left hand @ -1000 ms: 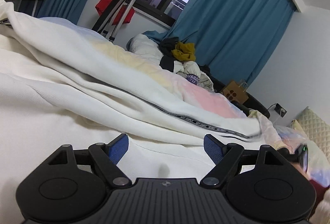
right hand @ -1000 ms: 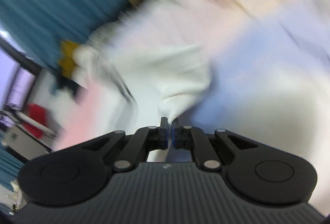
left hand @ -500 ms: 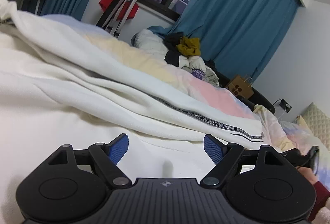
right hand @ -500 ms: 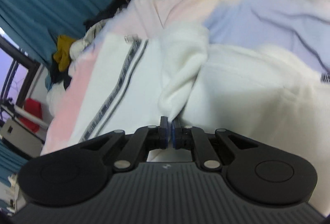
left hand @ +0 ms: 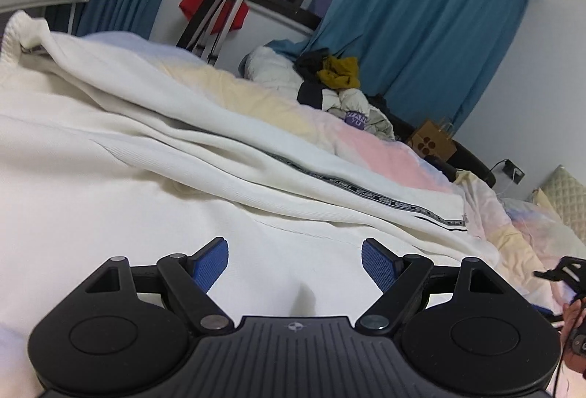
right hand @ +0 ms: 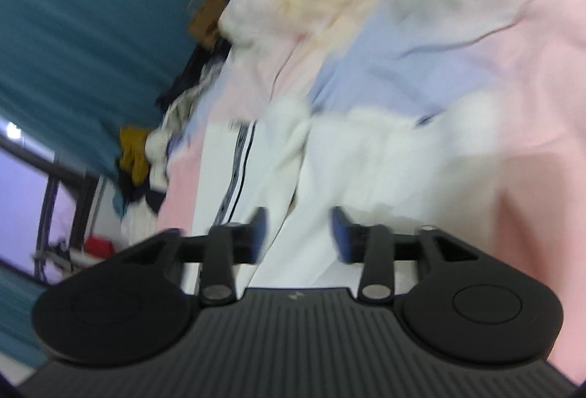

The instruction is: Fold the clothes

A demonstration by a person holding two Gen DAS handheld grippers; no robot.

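Note:
A white garment (left hand: 154, 185) with a black-and-white striped trim (left hand: 388, 202) lies spread on the bed. My left gripper (left hand: 295, 262) is open and empty, low over the garment's near part. In the right wrist view the same white garment (right hand: 329, 174) lies folded over itself, its striped trim (right hand: 238, 171) at the left. My right gripper (right hand: 298, 233) is open, jaws apart just above the garment's edge, holding nothing. That view is blurred. The right gripper also shows at the left wrist view's right edge (left hand: 566, 273).
The bed has a pastel pink, blue and yellow sheet (left hand: 381, 149). A pile of other clothes (left hand: 337, 83) lies at the far side by teal curtains (left hand: 421, 24). A tripod (left hand: 216, 17) stands at the window. A quilted pillow (left hand: 564, 200) is at right.
My right gripper was shut on a fold of the white garment; it has opened and let go, and is moving. The left gripper stayed open with little shift.

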